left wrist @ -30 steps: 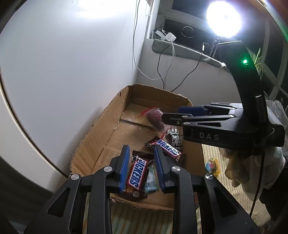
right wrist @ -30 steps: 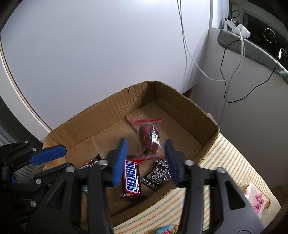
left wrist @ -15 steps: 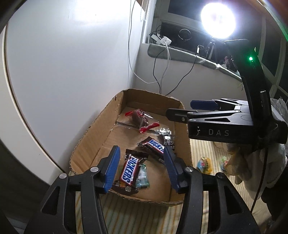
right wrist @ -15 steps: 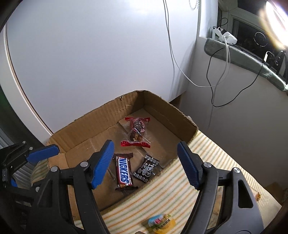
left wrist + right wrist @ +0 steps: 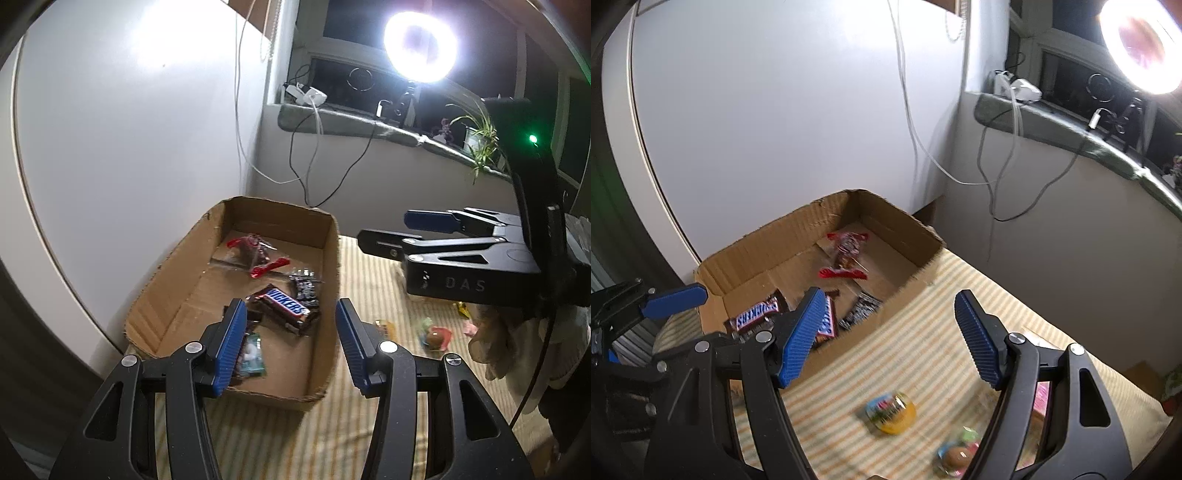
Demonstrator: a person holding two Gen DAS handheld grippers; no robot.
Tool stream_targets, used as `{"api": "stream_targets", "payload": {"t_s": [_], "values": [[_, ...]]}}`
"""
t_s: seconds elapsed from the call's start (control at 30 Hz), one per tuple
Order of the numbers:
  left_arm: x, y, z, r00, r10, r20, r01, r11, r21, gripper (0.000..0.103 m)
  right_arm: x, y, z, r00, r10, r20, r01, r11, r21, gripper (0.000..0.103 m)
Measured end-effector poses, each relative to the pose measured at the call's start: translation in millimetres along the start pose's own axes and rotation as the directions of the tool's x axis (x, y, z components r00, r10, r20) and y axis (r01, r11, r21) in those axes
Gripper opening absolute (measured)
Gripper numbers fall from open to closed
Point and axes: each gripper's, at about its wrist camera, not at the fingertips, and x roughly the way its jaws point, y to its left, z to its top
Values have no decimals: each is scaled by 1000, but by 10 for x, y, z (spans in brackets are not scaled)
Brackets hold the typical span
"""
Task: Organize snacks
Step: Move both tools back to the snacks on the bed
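Left wrist view shows me my left gripper (image 5: pixel 290 345) with its blue pads spread wide and nothing between them, hanging over the near end of the cardboard box (image 5: pixel 330 295). Inside the box I see a Snickers bar (image 5: pixel 286 306), a dark wrapper (image 5: pixel 304 286) beside it, a red-ended candy packet (image 5: pixel 256 253) toward the far end, and a teal packet (image 5: pixel 251 356) partly hidden behind my left pad. On the right wrist view my right gripper (image 5: pixel 892 338) is also spread and empty, held above the striped cloth (image 5: pixel 923 332) just outside the box's right wall. Loose on the cloth in front of it lie a round yellow snack cup (image 5: pixel 892 411) and a smaller round candy (image 5: pixel 956 456), both slightly blurred, well apart from the box.
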Motion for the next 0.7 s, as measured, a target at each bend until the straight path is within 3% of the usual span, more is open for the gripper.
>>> {"api": "stream_targets", "payload": {"t_s": [0.5,0.7], "values": [[-26,-416,-67,999,-47,-7,47,998,39,49,-620,-470,-577,996,-86,9,85,990,109,75],[28,-593,-142,997,-73,-30,74,996,58,49,-815,-730,-852,995,-99,-26,102,980,170,75]]}}
